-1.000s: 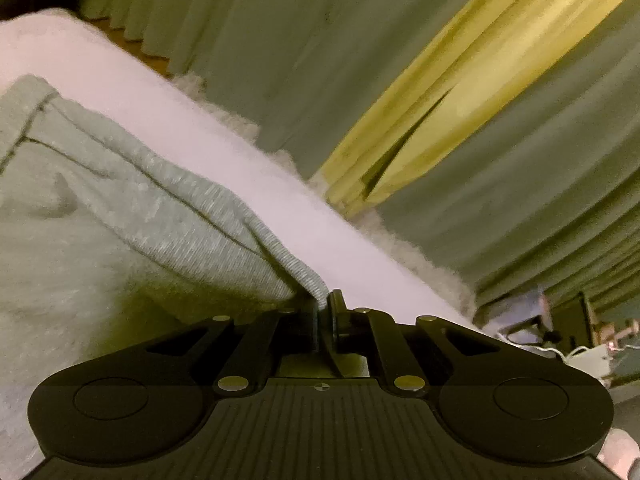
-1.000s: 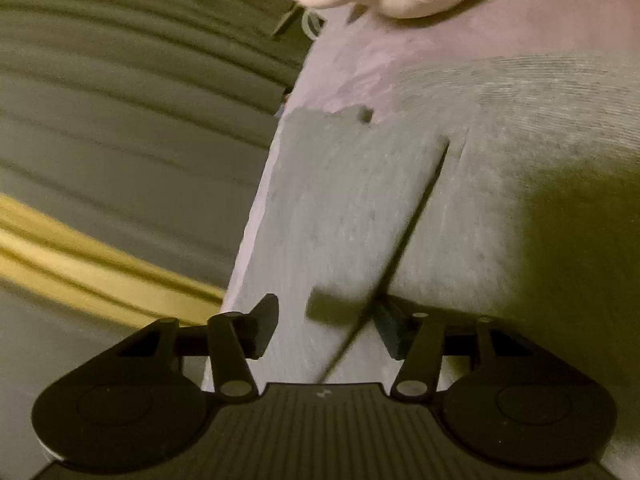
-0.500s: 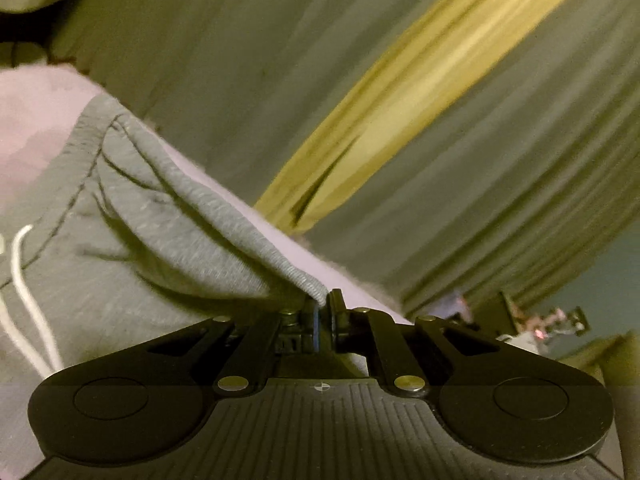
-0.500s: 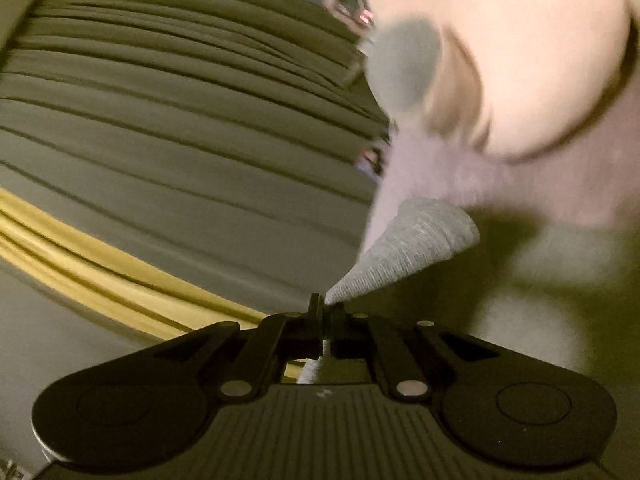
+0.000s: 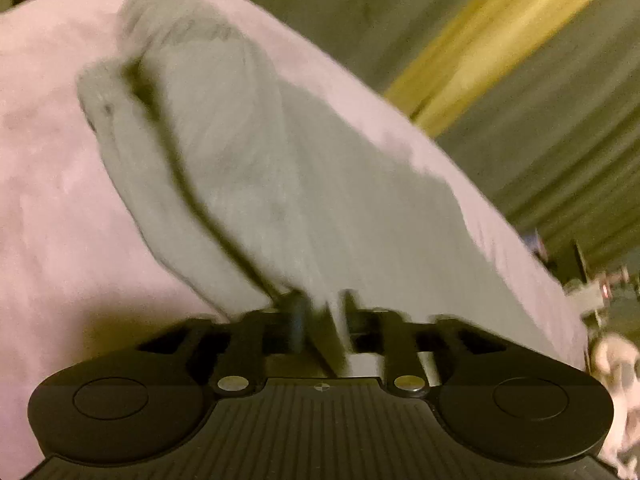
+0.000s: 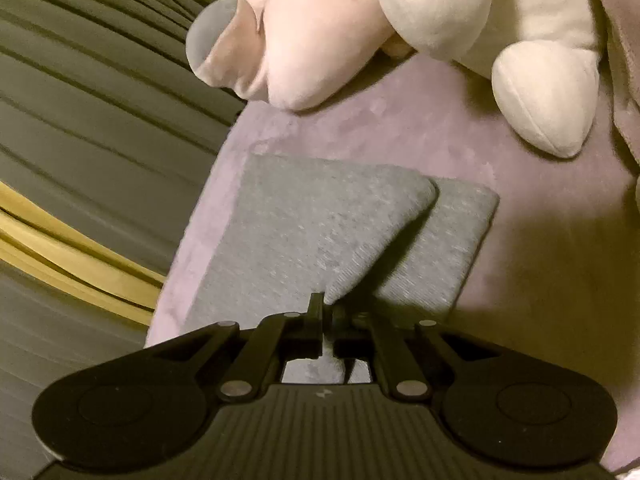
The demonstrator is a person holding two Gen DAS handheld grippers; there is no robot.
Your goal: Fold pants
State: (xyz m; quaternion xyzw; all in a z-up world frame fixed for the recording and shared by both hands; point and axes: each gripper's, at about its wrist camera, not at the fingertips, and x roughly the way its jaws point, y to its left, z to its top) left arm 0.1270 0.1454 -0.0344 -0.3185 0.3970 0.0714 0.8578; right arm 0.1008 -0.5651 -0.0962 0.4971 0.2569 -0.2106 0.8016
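Blur hides left hand-held gripper [image 5: 322, 312], just opening; right hand-held gripper [image 6: 328, 320] pinches pants [image 6: 304, 232].

**Left jaws parting, right jaws pinched**

Our left gripper [image 5: 322, 312] points steeply down, its jaws just now opening, a fold of the pants [image 5: 280, 184] lying between them, blurred. Our right gripper [image 6: 327, 320] tilts downward too, fingers [image 6: 314, 326] clamped together on a grey cloth corner.
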